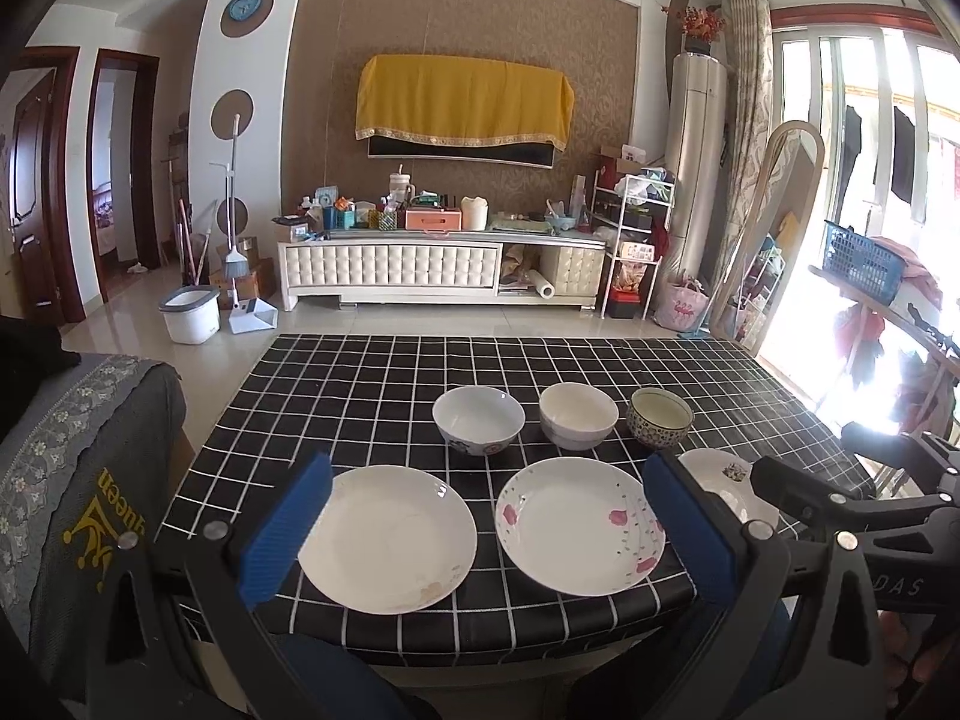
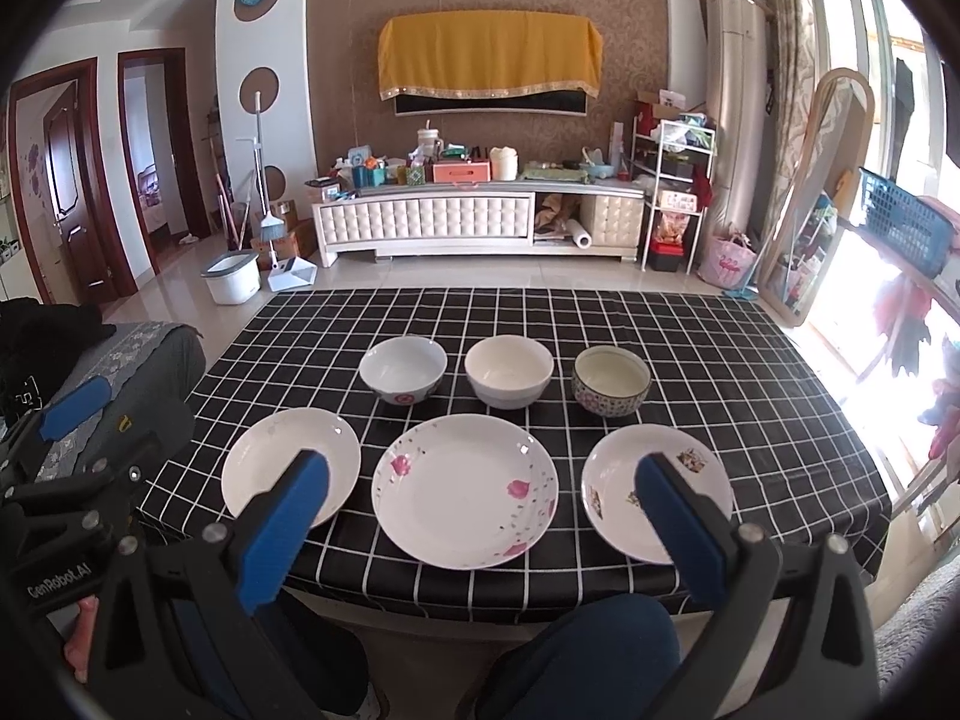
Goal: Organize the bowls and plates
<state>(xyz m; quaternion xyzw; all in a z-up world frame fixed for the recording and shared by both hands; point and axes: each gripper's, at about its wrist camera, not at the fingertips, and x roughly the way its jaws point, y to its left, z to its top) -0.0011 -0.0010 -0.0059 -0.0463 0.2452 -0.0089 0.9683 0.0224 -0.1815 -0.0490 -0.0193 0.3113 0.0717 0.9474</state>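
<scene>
Three plates lie in a front row on the black checked table [image 2: 690, 324]: a plain white plate [image 2: 282, 468] left, a pink-flower plate [image 2: 465, 489] middle, a small patterned plate [image 2: 612, 480] right. Behind them stand a white bowl with red mark [image 2: 403, 369], a cream bowl [image 2: 509, 371] and a blue-patterned bowl [image 2: 611, 380]. My right gripper [image 2: 480, 525] is open and empty, above the front edge. My left gripper [image 1: 489, 531] is open and empty, over the plain plate [image 1: 390, 534] and flower plate [image 1: 579, 525]. The bowls [image 1: 478, 418] [image 1: 578, 414] [image 1: 659, 417] show behind.
A grey cloth-covered seat [image 1: 78, 456] stands left of the table. My knees [image 2: 600, 648] are under the front edge. A TV cabinet [image 2: 480, 222], a mop bucket [image 2: 231, 276] and a mirror [image 2: 828, 192] stand beyond. The far half of the table holds nothing.
</scene>
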